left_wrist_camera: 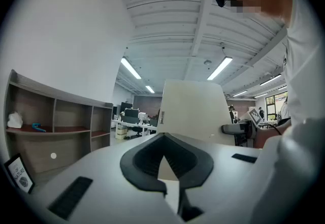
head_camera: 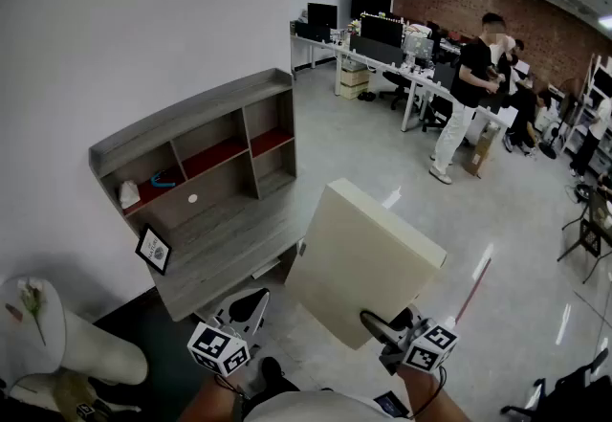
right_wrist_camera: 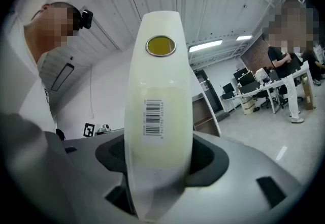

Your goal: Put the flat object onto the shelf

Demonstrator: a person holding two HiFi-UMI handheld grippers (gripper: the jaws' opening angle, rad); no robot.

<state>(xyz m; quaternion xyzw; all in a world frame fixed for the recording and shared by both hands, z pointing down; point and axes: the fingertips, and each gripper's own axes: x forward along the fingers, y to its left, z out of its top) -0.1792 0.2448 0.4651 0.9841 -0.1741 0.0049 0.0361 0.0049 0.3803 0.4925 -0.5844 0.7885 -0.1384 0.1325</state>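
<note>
The cream flat panel (head_camera: 368, 257), its near corner hiding inside the pinching right claw (head_camera: 381, 326), is hanging over office floor (head_camera: 382, 147) beside the grey counter's (head_camera: 225, 253) front edge, while the left claw (left_wrist_camera: 163, 164) is sitting pressed together, empty.

The grey shelf (head_camera: 191, 114) bears a framed picture (head_camera: 153, 249).
</note>
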